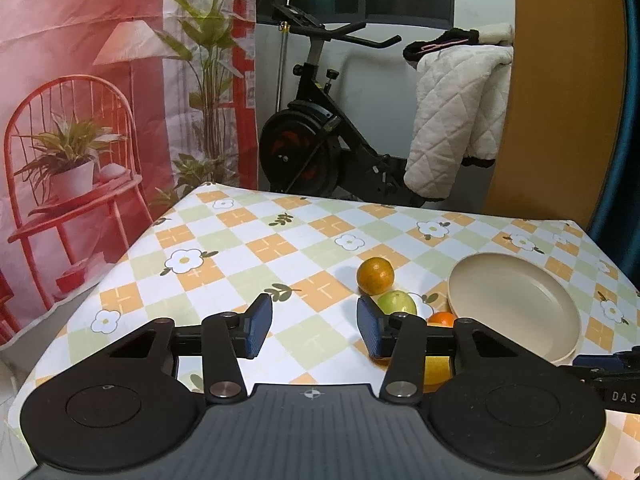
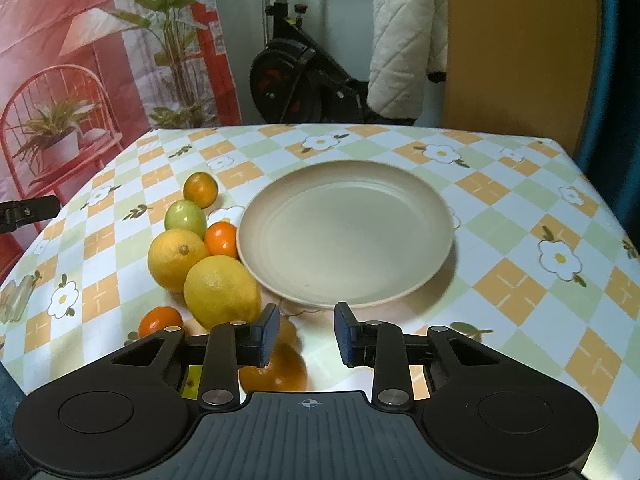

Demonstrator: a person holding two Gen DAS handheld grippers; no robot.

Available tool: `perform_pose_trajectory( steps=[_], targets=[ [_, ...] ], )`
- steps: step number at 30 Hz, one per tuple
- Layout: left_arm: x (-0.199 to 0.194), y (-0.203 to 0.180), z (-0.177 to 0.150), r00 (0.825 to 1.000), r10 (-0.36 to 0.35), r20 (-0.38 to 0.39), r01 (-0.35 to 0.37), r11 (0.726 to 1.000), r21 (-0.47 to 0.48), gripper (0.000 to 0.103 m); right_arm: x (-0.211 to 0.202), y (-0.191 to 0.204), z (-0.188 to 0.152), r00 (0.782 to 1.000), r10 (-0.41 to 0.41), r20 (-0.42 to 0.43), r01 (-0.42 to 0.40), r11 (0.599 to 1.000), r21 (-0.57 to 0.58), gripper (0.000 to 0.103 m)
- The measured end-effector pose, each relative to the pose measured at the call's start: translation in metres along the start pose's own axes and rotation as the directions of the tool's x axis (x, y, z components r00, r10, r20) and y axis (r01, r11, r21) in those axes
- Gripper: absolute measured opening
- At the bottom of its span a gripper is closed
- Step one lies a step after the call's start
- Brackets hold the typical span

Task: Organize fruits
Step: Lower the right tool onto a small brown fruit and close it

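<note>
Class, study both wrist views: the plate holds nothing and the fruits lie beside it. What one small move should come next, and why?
Probably shift the right gripper left and forward to straddle the nearest lemon. Its jaws stand open and empty, the lemon lies just ahead against the plate rim, and no fruit is on the plate yet.

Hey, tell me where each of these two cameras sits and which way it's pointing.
Left wrist view: rides on the left tool, looking across the table toward the exercise bike; its open fingers show, the fruits and plate lie to its right.
Right wrist view: rides on the right tool, aimed at the empty plate with the fruit cluster to the left; its open fingers show.
Shared: both see the plate, the green fruit, the tablecloth and the bike; each catches an edge of the other tool.
</note>
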State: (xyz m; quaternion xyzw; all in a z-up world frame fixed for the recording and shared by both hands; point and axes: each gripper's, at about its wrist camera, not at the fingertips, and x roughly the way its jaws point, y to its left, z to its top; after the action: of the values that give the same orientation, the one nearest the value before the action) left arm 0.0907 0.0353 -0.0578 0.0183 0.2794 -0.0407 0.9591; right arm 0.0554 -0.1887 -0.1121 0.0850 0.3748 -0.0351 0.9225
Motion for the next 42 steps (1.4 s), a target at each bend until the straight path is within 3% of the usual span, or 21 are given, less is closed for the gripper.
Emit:
perform_pose_trajectory(
  steps=[17, 42],
  targets=[
    [0.006, 0.002, -0.010, 0.999, -0.033, -0.035, 0.033, 0.999, 0.017, 0.050, 0.035, 0.006, 0.005, 0.993, 0.048, -0.105, -0.048, 0.999, 0.009, 0.027],
    [0.010, -0.001, -0.016, 0.998, -0.040, -0.052, 0.041, 0.999, 0.024, 0.050, 0.049, -0.005, 0.003, 0.991, 0.059, -0.119, -0.045, 0.992, 0.116, 0.026]
  ],
)
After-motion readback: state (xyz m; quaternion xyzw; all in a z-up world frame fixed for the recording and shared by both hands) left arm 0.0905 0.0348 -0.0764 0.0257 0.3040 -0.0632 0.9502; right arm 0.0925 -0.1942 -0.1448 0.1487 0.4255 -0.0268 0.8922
